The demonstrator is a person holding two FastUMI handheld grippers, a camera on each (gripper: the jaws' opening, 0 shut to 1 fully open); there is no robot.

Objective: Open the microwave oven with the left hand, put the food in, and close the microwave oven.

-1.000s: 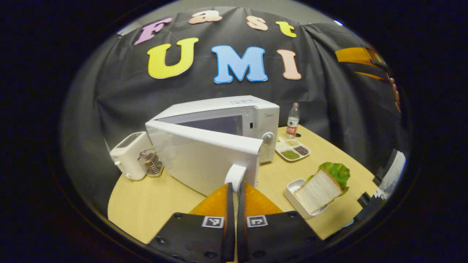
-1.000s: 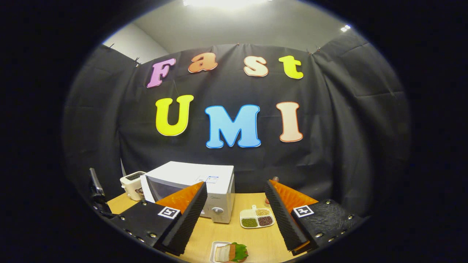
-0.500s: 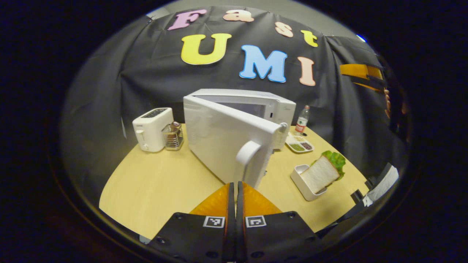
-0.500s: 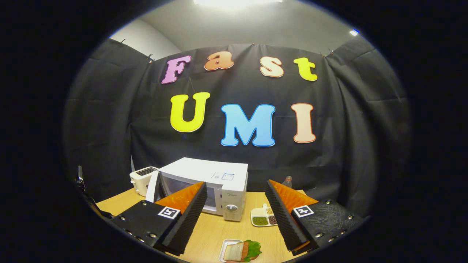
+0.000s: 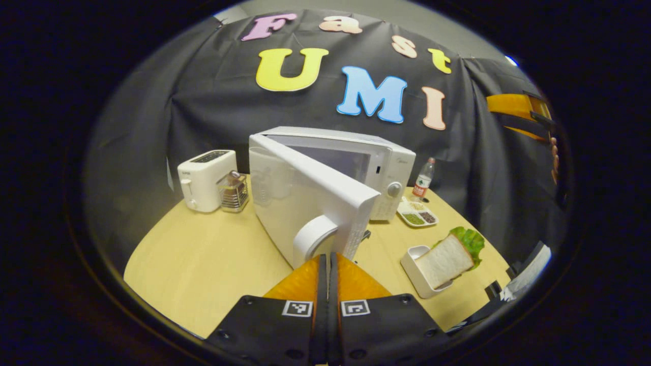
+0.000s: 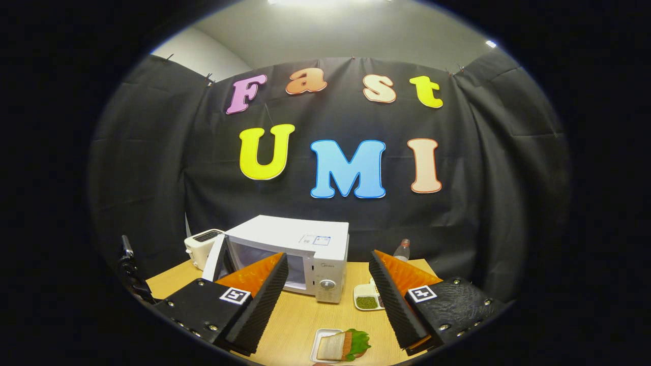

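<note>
The white microwave (image 5: 366,152) stands on the table with its door (image 5: 305,198) swung well open toward me. The rounded door handle (image 5: 310,236) sits right at the tips of my left gripper (image 5: 328,258). Its fingers lie together with nothing showing between them, and I cannot tell whether they touch the handle. The food, a slice of bread with lettuce (image 5: 443,260), rests in a small white tray (image 5: 411,264) right of the door. My right gripper (image 6: 328,260) hangs open high above the table, over the sandwich (image 6: 342,345), facing the microwave (image 6: 300,236).
A white toaster (image 5: 203,178) and a metal rack (image 5: 233,190) stand left of the microwave. A water bottle (image 5: 423,178) and a divided dish of beans (image 5: 418,216) sit to its right. The wooden table (image 5: 203,264) has bare room at the front left.
The microwave door has swung further open over the last second, with my left gripper staying by its handle. The right gripper view shifted slightly, so the sandwich tray sits higher in it.
</note>
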